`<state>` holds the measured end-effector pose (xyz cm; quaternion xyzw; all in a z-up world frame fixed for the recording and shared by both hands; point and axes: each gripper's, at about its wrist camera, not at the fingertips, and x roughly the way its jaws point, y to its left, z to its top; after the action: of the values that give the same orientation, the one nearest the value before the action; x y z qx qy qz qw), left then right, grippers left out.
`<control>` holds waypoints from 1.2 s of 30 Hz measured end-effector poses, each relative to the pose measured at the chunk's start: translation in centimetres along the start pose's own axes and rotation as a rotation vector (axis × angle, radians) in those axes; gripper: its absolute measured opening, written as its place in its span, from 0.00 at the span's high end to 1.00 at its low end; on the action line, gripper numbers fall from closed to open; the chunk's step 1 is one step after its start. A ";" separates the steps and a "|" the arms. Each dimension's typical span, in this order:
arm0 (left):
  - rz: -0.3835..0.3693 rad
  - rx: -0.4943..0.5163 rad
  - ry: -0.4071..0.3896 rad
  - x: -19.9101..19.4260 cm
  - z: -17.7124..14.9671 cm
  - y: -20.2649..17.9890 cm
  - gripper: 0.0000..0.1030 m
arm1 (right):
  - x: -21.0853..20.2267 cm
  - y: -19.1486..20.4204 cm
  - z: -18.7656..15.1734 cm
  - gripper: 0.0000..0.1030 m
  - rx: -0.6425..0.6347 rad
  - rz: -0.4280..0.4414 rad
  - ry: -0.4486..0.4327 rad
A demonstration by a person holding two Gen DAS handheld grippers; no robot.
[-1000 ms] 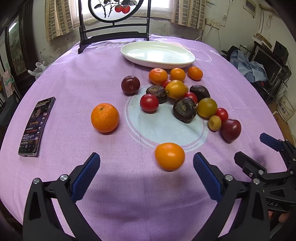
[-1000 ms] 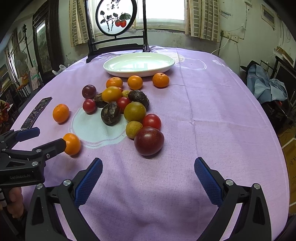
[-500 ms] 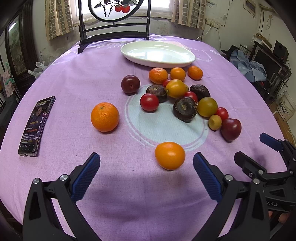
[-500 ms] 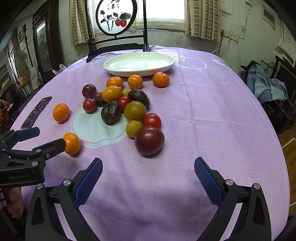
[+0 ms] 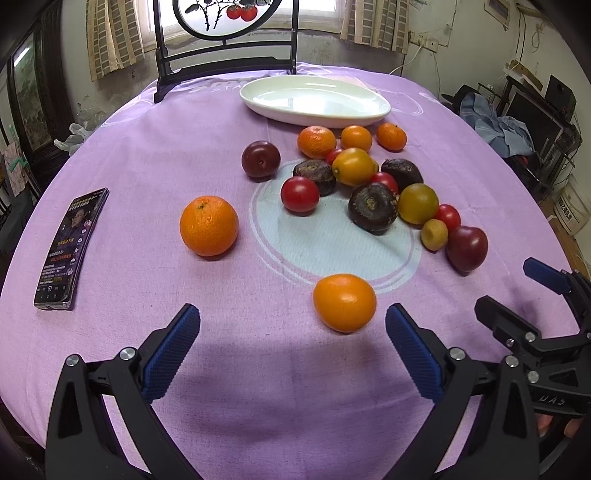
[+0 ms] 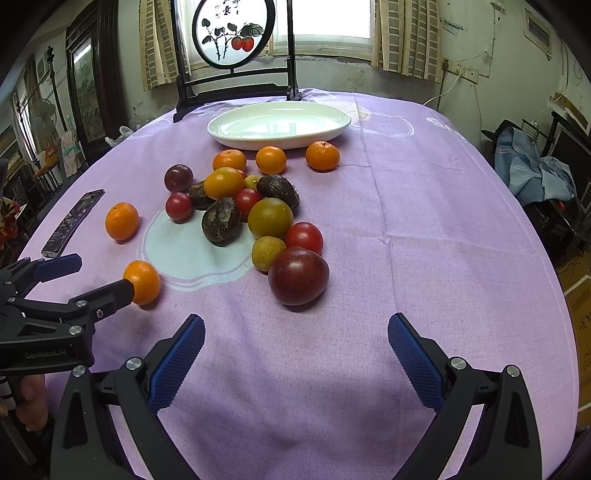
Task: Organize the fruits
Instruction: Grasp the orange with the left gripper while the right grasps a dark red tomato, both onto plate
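Several fruits lie loose on the purple tablecloth: oranges, red tomatoes, dark plums and dark wrinkled fruits. An empty white oval plate [image 5: 314, 99] stands at the far side; it also shows in the right wrist view [image 6: 277, 123]. My left gripper [image 5: 291, 343] is open and empty, with a small orange fruit [image 5: 344, 302] just ahead between its fingers. My right gripper [image 6: 295, 347] is open and empty, just short of a dark red plum [image 6: 298, 275]. A larger orange [image 5: 208, 225] lies apart to the left.
A phone [image 5: 70, 247] lies near the table's left edge. A dark wooden stand with a round painted panel [image 6: 236, 33] stands behind the plate. The left gripper also shows at the left of the right wrist view [image 6: 66, 291]. Clothes and furniture crowd the right of the room.
The left gripper has crept slightly toward the small orange fruit. The fruits have not moved.
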<state>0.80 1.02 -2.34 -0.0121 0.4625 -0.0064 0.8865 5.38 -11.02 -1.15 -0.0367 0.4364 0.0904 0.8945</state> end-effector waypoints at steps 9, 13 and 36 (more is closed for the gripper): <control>-0.029 0.019 0.030 1.9 0.4 -0.6 0.09 | 1.8 -0.4 -0.9 0.03 -0.004 0.069 0.073; -0.062 0.064 0.038 2.8 0.8 -2.0 0.41 | 2.0 -1.0 -0.9 0.03 -0.002 0.073 0.080; -0.112 0.076 -0.001 2.4 1.4 -1.1 0.62 | 5.2 -0.4 2.7 0.42 -0.082 0.042 0.106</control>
<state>3.29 -0.11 -3.49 -0.0044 0.4599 -0.0735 0.8849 10.63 -10.38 -3.57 -0.0688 0.4798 0.1248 0.8657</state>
